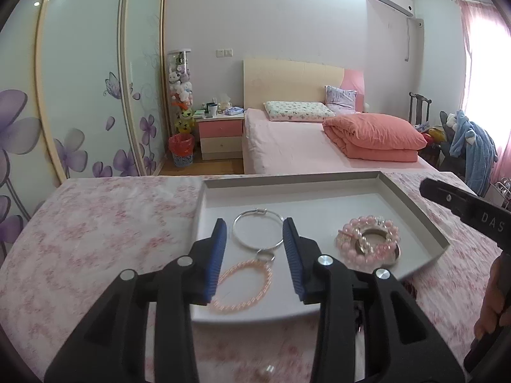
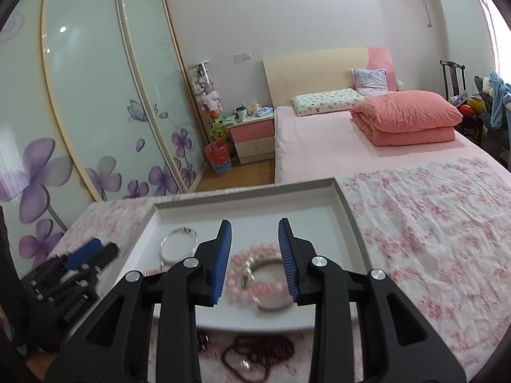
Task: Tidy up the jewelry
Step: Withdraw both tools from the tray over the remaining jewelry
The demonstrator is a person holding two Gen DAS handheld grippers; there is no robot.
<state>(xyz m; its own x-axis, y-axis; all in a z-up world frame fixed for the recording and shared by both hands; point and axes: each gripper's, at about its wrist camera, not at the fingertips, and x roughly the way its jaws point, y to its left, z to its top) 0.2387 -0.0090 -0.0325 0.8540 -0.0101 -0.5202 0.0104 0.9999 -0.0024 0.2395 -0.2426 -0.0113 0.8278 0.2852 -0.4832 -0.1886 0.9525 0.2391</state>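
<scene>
A cloth [image 1: 105, 223] with a pink floral print is covering the surface and carrying a shallow grey tray [image 1: 415, 204]. A dark red bead string [image 2: 255, 356] (blurred) is lying on the cloth just in front of the tray. The cloth is showing creases to the tray's right.

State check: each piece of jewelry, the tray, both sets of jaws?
tray: open-topped, flat on the floral cloth
silver bangle: lying flat in the tray, not gripped
peach beaded bracelet: flat in the tray, not gripped
pink bead bracelets: piled in the tray
dark bead strand: outside the tray, on the cloth
left gripper: jaws open, empty
right gripper: jaws open either side of the pink beads
</scene>
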